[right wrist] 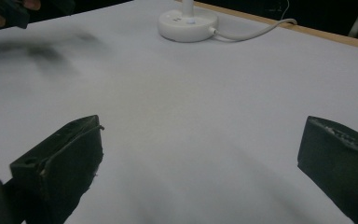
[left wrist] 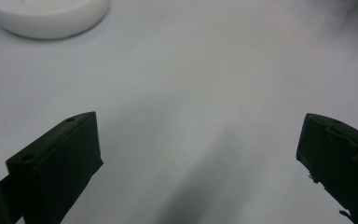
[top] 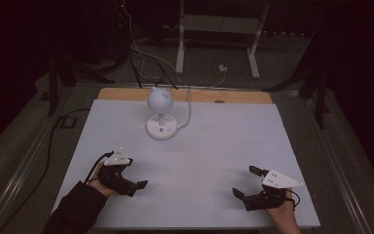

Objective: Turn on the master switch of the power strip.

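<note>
A small white desk lamp [top: 159, 100] with a round head stands on its disc base [top: 161, 127] at the back middle of the white table [top: 224, 146]. My left gripper [top: 135, 173] rests at the front left, open, nothing between its jaws. In the left gripper view, its jaws [left wrist: 200, 140] stand wide apart over bare table, with the lamp base [left wrist: 46, 16] at the top left. My right gripper [top: 246, 182] sits at the front right, open and empty. From the right gripper view, its jaws [right wrist: 200, 140] face the lamp base [right wrist: 187, 21].
The lamp's white cable [top: 189, 109] runs off the table's back edge; it also curves away in the right gripper view [right wrist: 251, 33]. A wooden strip [top: 243, 96] borders the far edge. Beyond it lie cables and a white stand [top: 219, 39] on the dark floor.
</note>
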Available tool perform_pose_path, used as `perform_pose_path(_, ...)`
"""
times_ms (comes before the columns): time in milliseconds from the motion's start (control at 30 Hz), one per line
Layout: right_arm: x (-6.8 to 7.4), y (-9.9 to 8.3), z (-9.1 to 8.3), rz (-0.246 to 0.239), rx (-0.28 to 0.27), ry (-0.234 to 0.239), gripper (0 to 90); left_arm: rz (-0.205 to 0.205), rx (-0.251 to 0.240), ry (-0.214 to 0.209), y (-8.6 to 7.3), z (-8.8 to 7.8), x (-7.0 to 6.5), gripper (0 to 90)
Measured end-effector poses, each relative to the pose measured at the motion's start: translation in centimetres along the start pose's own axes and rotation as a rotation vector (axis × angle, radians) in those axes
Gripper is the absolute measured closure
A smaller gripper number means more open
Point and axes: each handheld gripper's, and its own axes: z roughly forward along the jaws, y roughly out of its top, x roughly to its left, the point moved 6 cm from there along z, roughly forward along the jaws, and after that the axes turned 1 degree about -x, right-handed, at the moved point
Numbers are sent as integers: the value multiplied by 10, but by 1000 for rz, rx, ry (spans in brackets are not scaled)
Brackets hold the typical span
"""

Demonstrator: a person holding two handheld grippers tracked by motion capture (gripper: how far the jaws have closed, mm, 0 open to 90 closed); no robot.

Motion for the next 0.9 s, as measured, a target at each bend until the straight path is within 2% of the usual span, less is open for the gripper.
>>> perform_pose_path(500, 1, 0, 0, 0, 6, 3, 0, 1, -3, 24, -36, -10, -10, 4)
perform_pose_path(700, 0, -1, 0, 0, 5, 3, 0, -26, -18, 30, -49, -18, -12, 4)
perform_pose_path(833, 0, -1, 1, 0, 6, 4, 0, -37, -22, 64, -55, -24, -10, 4)
perform_pose_path(900, 0, -1, 0, -1, 6, 2, 0, -36, -17, 94, -59, -26, -9, 4)
